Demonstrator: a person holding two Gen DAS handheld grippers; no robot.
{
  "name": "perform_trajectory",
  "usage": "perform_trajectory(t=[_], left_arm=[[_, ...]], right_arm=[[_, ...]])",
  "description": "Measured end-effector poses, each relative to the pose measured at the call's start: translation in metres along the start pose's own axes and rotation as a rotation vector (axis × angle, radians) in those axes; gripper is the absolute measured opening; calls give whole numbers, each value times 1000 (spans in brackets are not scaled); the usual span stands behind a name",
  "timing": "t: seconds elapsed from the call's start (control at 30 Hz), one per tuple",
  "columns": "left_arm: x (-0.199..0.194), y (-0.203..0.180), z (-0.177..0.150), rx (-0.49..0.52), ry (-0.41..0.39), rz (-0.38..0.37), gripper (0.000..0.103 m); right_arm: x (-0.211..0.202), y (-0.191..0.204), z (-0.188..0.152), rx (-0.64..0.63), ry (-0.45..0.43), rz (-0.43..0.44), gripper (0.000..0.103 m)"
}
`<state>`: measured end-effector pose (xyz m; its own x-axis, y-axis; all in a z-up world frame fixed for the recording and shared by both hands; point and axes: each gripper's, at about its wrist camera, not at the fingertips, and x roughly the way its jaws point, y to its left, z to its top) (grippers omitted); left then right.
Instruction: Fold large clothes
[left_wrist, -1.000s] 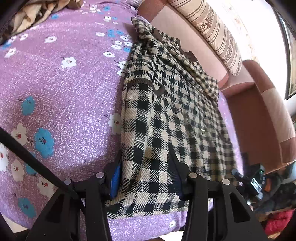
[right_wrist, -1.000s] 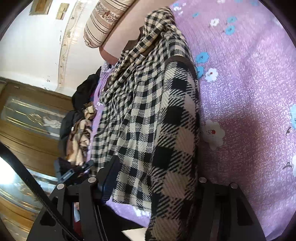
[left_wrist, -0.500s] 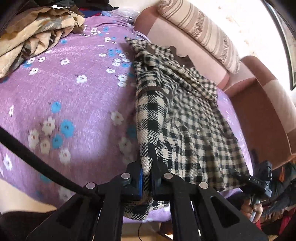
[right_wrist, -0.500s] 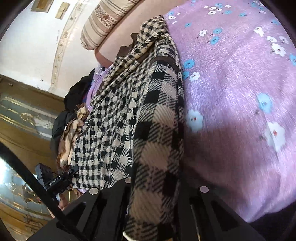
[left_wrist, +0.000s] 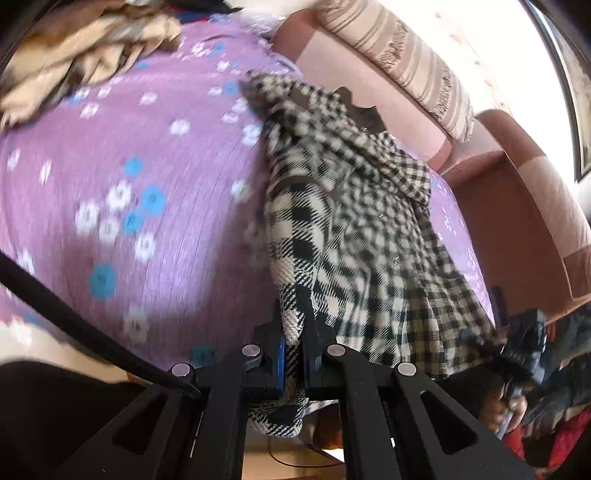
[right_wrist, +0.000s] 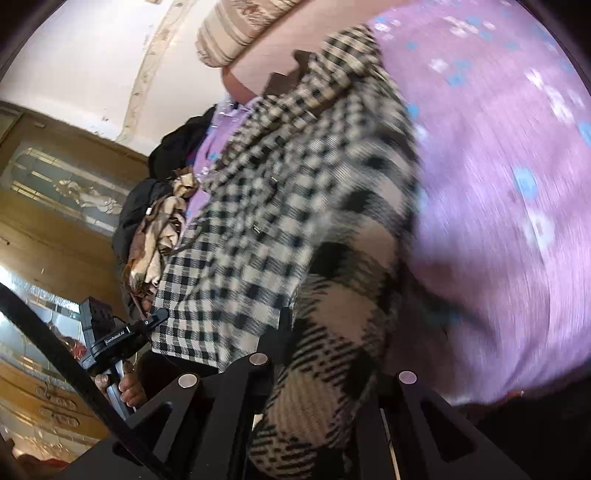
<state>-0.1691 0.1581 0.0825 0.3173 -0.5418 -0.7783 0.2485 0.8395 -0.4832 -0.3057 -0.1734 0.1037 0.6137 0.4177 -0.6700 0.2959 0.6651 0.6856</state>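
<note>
A black-and-cream checked coat (left_wrist: 362, 229) lies lengthwise on a purple flowered bedspread (left_wrist: 122, 206), collar toward the headboard. My left gripper (left_wrist: 293, 332) is shut on one corner of the coat's hem, lifted off the bed edge. My right gripper (right_wrist: 328, 354) is shut on the other hem corner of the coat (right_wrist: 280, 206); cloth drapes over the jaws and hides the right finger. Each gripper shows in the other's view, the right one (left_wrist: 517, 347) and the left one (right_wrist: 122, 339).
A striped pillow (left_wrist: 413, 62) rests on the pink headboard (left_wrist: 517, 206). A pile of tan and dark clothes (left_wrist: 74, 62) lies on the far side of the bed, also in the right wrist view (right_wrist: 155, 229). A wooden wardrobe (right_wrist: 48, 229) stands beside the bed.
Both grippers closed on the coat's hem corners and have pulled back and up from the bed edge, lifting the hem. Both views are blurred by motion.
</note>
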Motion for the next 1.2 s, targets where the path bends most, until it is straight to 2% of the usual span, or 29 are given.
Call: perform_trajectory(t=[0.1,0.3,0.43,0.57,0.67,0.97,1.2], left_arm=[[-2,-14,28,37,-26,3,6],[6,-37,99,88,-107,36,6],[28,-47,147,106,-145,92,6],[62,-48,190,110,-191,184,6],[88,-39,215,74,-185,189,6],[146,-28,261,55,-162,225,7],[169,-23,286,-12,-180,160,11]], right_arm=[[-2,13,24,-42,-27,7,5],[8,31,102,-102,-115,-38,5],[22,29,151,-93,-174,-94,5],[38,17,197,-85,-231,-171,6],[52,7,225,-70,-237,-191,6],[90,-8,278,-112,-233,-265,6],[114,-34,298,-67,-216,-284,7]])
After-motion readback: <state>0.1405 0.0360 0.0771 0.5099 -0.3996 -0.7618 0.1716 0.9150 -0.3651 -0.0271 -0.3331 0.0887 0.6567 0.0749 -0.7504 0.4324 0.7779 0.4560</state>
